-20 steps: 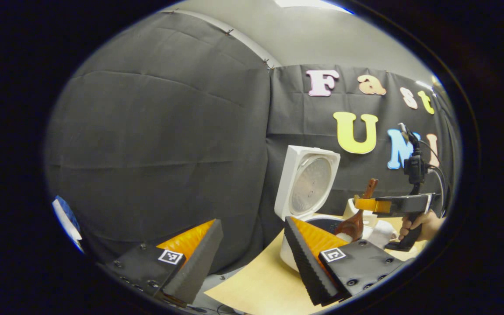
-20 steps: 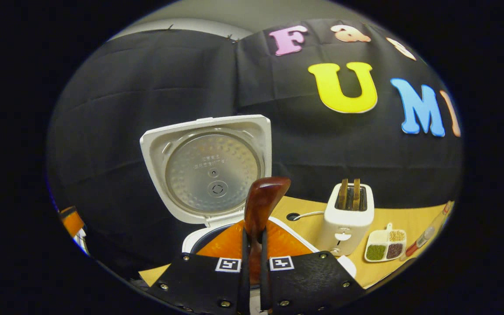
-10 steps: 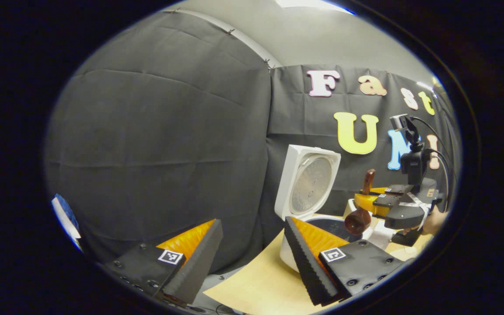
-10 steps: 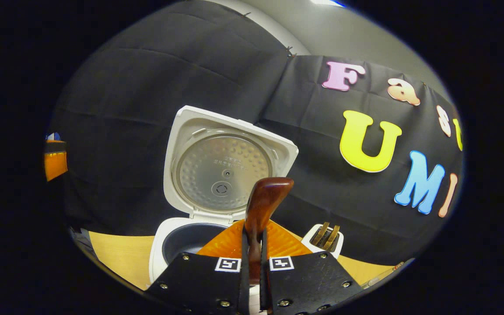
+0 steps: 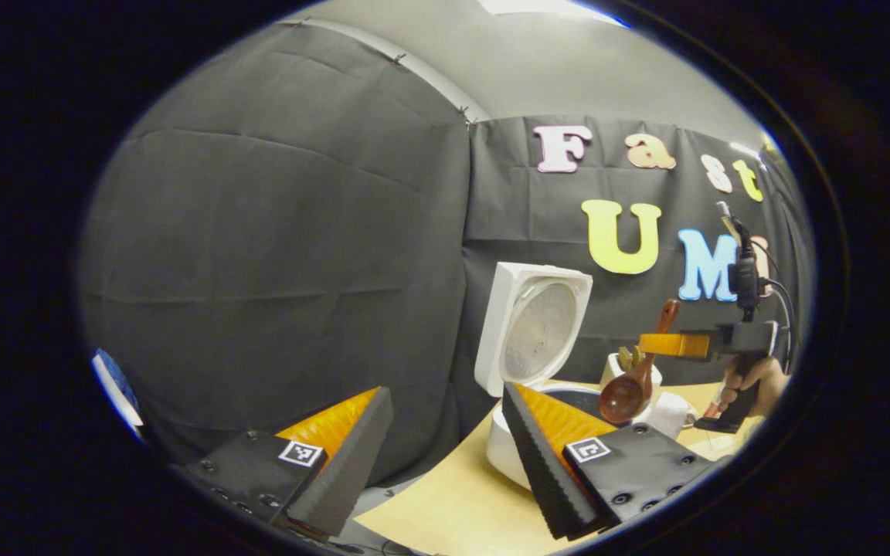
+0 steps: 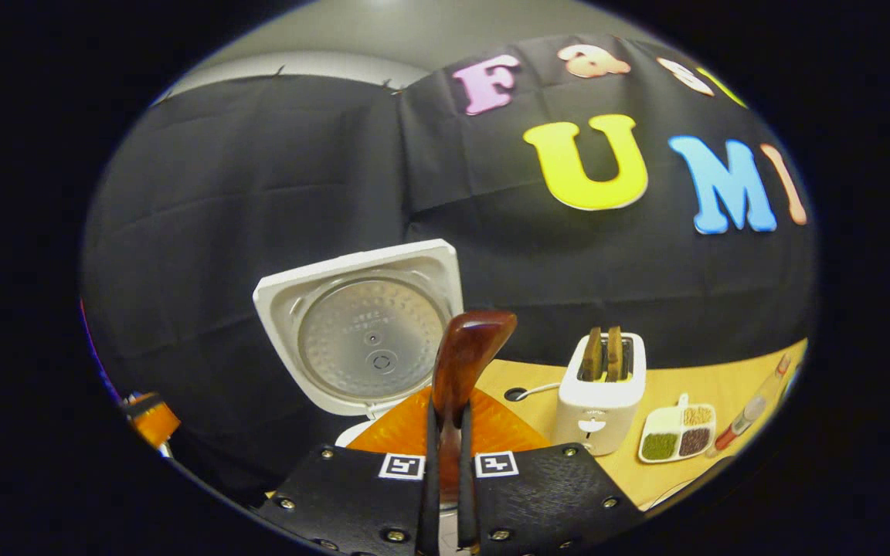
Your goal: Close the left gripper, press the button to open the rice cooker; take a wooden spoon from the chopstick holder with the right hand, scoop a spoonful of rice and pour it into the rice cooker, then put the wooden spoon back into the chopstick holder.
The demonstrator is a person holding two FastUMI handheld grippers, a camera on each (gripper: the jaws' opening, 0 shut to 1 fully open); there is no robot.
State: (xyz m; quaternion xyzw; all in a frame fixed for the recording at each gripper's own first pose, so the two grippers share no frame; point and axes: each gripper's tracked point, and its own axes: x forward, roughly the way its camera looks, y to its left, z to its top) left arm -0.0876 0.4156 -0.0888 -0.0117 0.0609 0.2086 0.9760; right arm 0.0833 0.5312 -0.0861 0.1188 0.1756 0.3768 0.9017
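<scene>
While the left gripper (image 5: 445,455) waits low with its fingers spread wide and holding nothing, the rice cooker (image 5: 526,340) stands just past it with its lid up. Over the pot hangs the wooden spoon (image 5: 630,386), pinched by the handle in the right gripper (image 6: 445,486). I think it goes back next, so keep it straight and lower it slowly into the chopstick holder (image 5: 626,367).

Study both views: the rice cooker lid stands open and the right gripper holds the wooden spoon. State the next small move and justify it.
Probably carry the wooden spoon away from the rice cooker toward the chopstick holder. The right gripper is shut on its handle, and the bowl hangs low over the open pot looking empty, so the pour seems done. I cannot make out the holder itself.
</scene>
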